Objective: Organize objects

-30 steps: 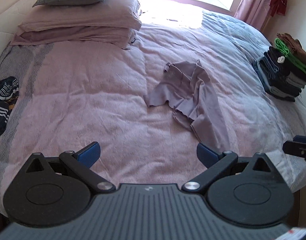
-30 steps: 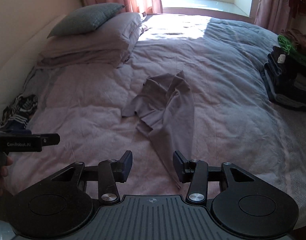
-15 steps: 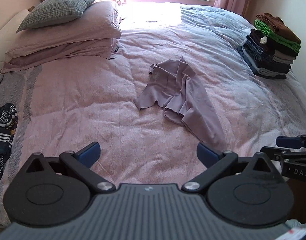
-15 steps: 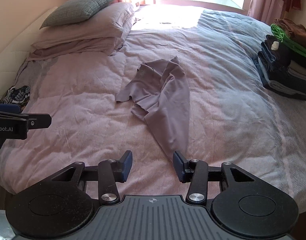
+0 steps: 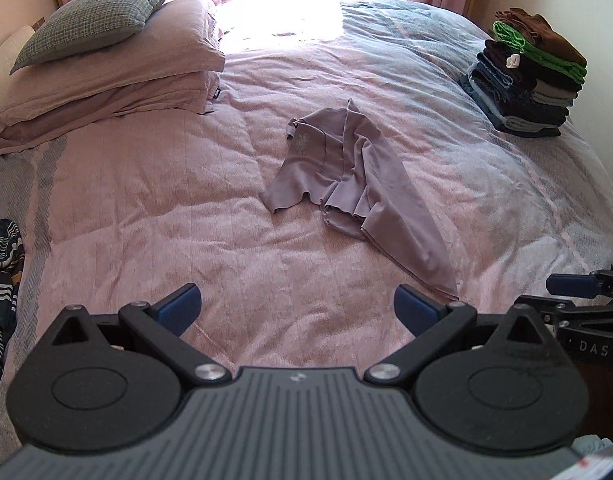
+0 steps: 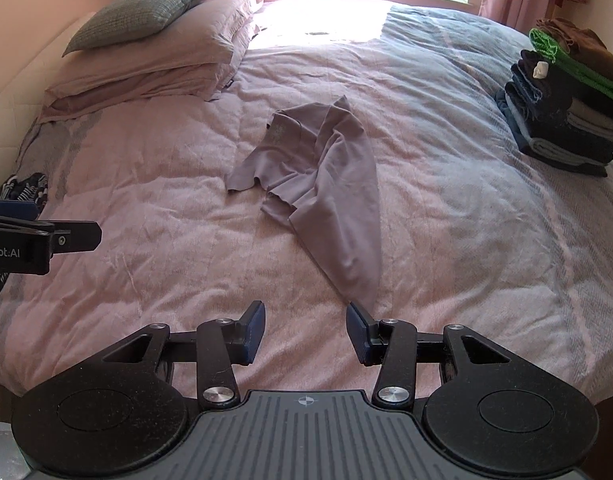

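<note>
A crumpled mauve garment [image 5: 346,184] is being left lying loose on the pink quilted bedspread [image 5: 146,208], ahead of both grippers and untouched. The left gripper [image 5: 297,308] is being held with its jaws spread wide and empty; the right gripper [image 6: 305,330] is likewise being held parted, nothing between its pads, just short of the garment's near tip. A stack of folded clothes [image 6: 566,96] is sitting far ahead to the right.

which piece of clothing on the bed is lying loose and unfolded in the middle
The mauve garment, crumpled by itself mid-bed. The other clothes are folded in a stack at the far right edge, and a striped item sits bunched at the left edge.
</note>
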A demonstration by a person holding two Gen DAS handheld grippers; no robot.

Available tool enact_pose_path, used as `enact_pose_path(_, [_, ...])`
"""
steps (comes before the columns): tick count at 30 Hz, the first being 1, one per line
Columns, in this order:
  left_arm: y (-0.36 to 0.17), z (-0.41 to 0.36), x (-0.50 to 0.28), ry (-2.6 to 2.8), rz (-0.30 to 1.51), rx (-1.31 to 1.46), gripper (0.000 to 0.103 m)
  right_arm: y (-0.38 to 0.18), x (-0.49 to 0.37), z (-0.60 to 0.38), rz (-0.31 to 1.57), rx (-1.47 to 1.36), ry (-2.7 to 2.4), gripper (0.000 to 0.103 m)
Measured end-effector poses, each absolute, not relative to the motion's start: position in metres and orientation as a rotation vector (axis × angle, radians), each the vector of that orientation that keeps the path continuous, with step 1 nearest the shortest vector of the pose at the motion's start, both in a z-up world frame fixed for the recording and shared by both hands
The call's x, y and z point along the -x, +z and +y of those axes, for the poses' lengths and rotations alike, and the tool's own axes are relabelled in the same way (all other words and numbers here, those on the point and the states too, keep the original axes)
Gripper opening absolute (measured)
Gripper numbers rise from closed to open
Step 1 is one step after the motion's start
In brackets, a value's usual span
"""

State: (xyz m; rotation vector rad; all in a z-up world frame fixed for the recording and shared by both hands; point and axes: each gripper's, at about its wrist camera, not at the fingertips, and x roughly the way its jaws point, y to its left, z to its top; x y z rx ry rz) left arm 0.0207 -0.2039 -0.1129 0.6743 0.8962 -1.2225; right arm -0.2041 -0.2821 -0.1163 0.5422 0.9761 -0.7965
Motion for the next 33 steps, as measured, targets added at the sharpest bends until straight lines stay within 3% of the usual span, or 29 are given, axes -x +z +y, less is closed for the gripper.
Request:
enact_pose_path(17, [-0.141, -0.276, 0.056, -1.026, 1.008, -0.593, 0.101, -0.133, 0.263, -0.408, 1.026, -0.401, -0.580, 0.042])
enact_pose_path(25, [-0.191, -0.290, 0.065, -0.812, 1.120, -0.493, 0.101, -0.187, 0.246, -0.450, 1.071, -0.242, -0.345, 0.042])
enact_pose_path(33, [-0.244, -0.287, 0.021, -0.616, 1.179, -0.438, 0.098, -0.248, 0.181, -0.464, 1.036, -0.069, -0.130, 0.045])
